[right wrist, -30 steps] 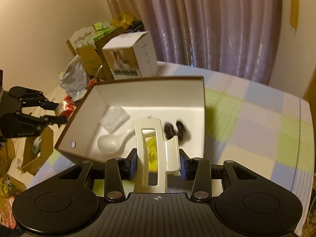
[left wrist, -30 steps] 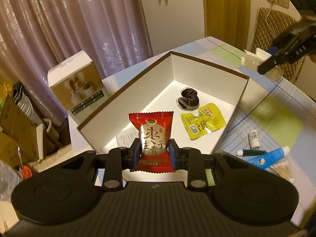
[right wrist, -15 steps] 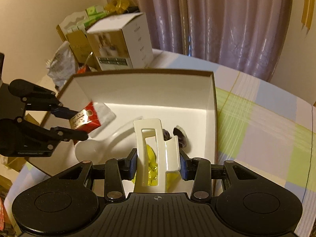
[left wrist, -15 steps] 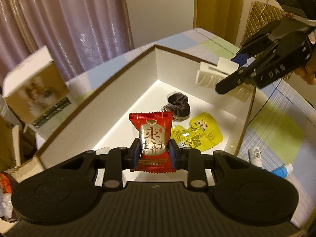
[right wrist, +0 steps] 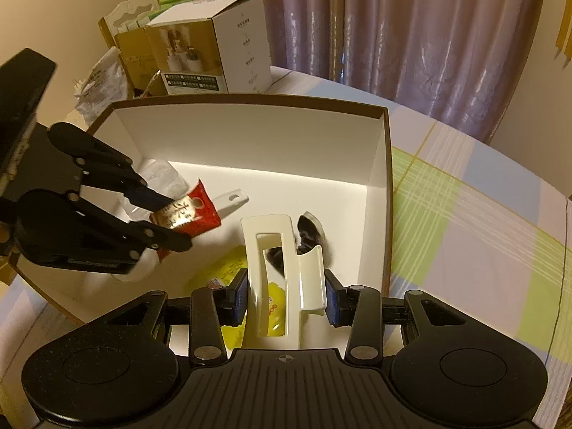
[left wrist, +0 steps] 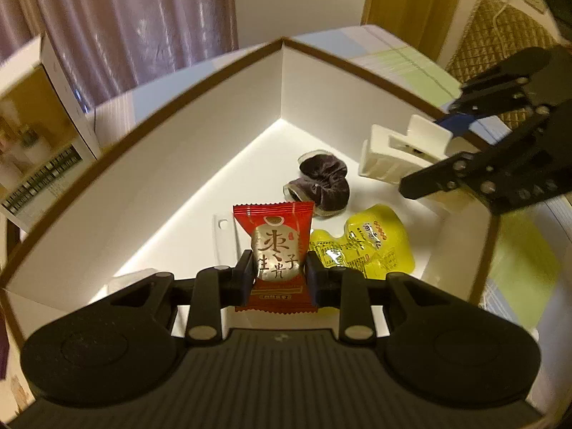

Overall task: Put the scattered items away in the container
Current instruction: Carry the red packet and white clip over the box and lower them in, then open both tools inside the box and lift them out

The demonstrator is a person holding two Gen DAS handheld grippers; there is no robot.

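Left wrist: red snack packet (left wrist: 274,250), silver oval label, Chinese characters.

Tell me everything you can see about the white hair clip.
The white hair clip is a glossy, plastic-looking claw clip with a rectangular frame and long open slots. The right tool holds it upright, with a blue pad pressed on each side. It hangs inside the white box, above the yellow packet and the dark scrunchie, touching neither as far as visible.

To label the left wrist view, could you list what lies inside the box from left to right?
White spoon handle → red snack packet held by the left gripper → yellow packet → white hair claw clip held by the right gripper.
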